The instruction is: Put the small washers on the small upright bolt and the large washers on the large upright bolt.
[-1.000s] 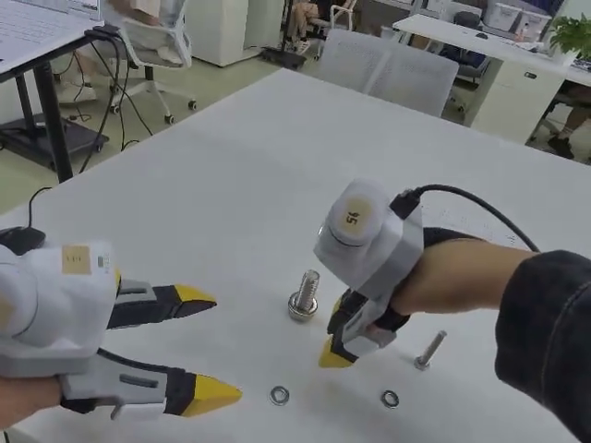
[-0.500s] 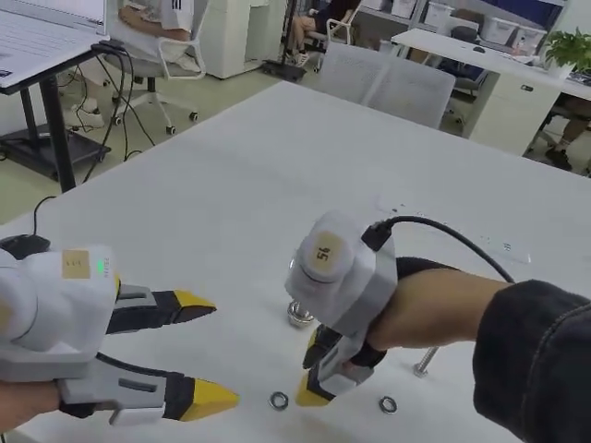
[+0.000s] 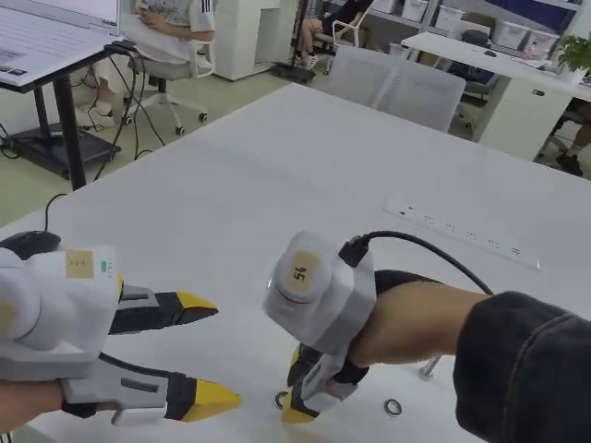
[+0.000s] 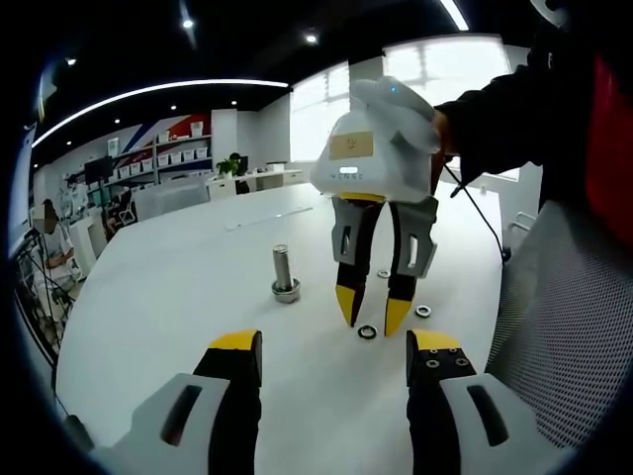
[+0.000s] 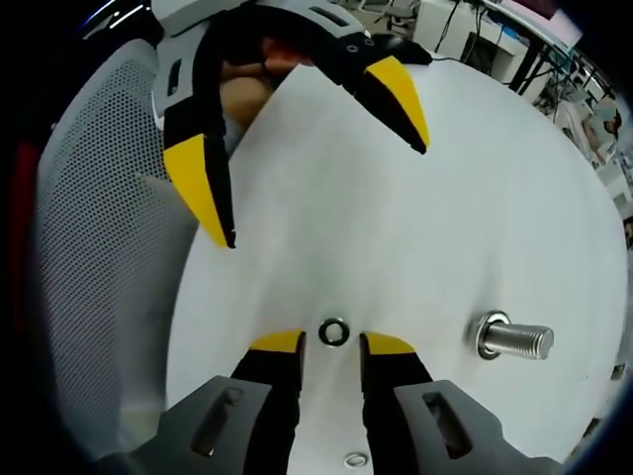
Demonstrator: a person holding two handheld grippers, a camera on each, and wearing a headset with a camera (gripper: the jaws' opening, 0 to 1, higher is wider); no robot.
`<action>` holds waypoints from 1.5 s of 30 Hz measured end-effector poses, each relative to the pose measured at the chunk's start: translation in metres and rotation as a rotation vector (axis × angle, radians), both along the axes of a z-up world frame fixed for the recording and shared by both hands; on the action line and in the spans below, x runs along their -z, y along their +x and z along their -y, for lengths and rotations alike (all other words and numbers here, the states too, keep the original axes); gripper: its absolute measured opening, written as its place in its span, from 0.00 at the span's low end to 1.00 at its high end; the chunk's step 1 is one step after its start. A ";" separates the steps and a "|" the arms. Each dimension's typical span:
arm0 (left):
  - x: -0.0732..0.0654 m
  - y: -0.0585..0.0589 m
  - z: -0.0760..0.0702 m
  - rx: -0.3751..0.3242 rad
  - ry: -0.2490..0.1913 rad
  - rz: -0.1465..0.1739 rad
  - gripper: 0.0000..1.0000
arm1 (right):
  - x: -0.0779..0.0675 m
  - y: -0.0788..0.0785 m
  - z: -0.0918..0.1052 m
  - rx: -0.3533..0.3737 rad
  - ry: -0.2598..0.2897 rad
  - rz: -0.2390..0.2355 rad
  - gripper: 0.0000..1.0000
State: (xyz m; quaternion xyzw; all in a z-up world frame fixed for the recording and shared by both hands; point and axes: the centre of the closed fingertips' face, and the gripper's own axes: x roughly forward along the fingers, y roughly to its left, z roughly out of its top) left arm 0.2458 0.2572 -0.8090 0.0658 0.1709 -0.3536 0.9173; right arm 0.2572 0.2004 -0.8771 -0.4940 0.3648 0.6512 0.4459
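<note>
- The left gripper (image 3: 208,351) hovers over the table (image 3: 277,166) at its near left corner. Its jaws are spread wide with nothing between them. Its yellow tips point toward the right gripper.
- A washer (image 3: 280,400) lies flat on the table near the near edge, just beside the right gripper's tips. In the right gripper view this washer (image 5: 333,332) sits in the gap between the two tips, and neither tip seems to touch it.
- The right gripper (image 3: 295,411) points down at the table by the near edge. Its jaws are parted narrowly and not clenched on anything. In the left gripper view, its tips (image 4: 372,309) hang just above the washer (image 4: 367,332).
- The large bolt (image 4: 285,277) stands upright on its head, near the right gripper but apart from it. It carries no washer.
- A second washer (image 3: 393,407) lies flat to the right of the right gripper, near the near edge.
- The small bolt (image 3: 426,370) shows just past that washer, mostly hidden behind the hand.
</note>
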 end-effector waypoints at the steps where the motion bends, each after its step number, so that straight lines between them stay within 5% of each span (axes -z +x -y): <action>1: 0.000 0.000 0.000 0.000 -0.001 0.001 0.58 | 0.000 -0.001 0.000 -0.005 -0.001 0.003 0.23; 6: 0.000 0.000 0.000 -0.001 -0.001 0.000 0.58 | 0.001 0.000 0.000 -0.046 -0.006 0.056 0.22; 45: -0.001 -0.001 0.003 0.028 -0.007 -0.002 0.55 | -0.001 0.004 0.007 -0.031 -0.030 0.055 0.14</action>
